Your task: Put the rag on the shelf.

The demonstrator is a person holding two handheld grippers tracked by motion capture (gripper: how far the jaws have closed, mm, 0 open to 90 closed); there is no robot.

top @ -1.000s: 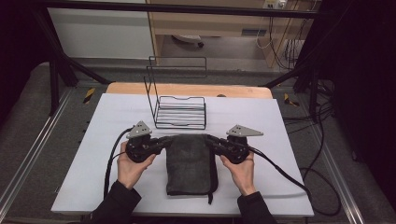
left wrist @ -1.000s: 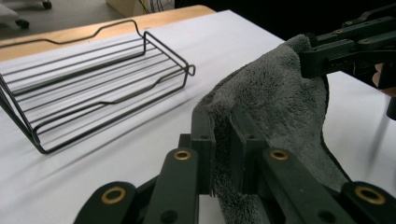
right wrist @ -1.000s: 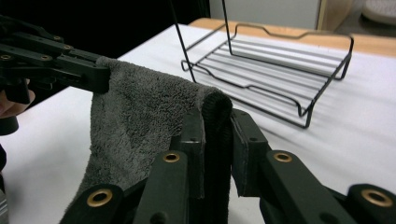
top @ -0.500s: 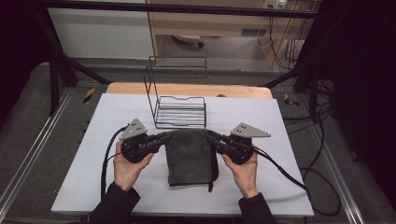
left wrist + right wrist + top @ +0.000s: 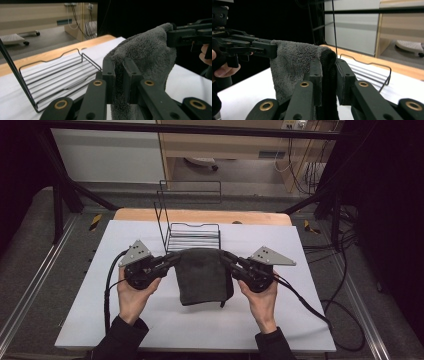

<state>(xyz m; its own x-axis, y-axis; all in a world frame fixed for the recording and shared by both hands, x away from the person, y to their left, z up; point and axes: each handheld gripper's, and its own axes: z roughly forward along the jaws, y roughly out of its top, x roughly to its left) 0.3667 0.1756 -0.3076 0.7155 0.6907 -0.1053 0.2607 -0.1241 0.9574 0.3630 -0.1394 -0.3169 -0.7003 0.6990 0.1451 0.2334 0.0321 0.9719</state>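
A dark grey folded towel (image 5: 202, 275) hangs between my two grippers above the white table (image 5: 150, 320). My left gripper (image 5: 175, 258) is shut on the towel's top left corner, and my right gripper (image 5: 226, 257) is shut on its top right corner. In the left gripper view the towel (image 5: 145, 57) is pinched by my left gripper (image 5: 119, 82), with the other gripper holding the far corner. The right gripper view has the towel (image 5: 292, 67) clamped in my right gripper (image 5: 329, 82). The towel's lower edge hangs just over the table.
A black wire rack (image 5: 192, 227) with a tall back frame stands on the table just behind the towel. A wooden board edge (image 5: 200, 216) runs along the table's far side. Cables trail from both grippers over the table sides.
Both grippers have risen with the towel, lifting it off the table so it now hangs shorter and closer to the wire rack.
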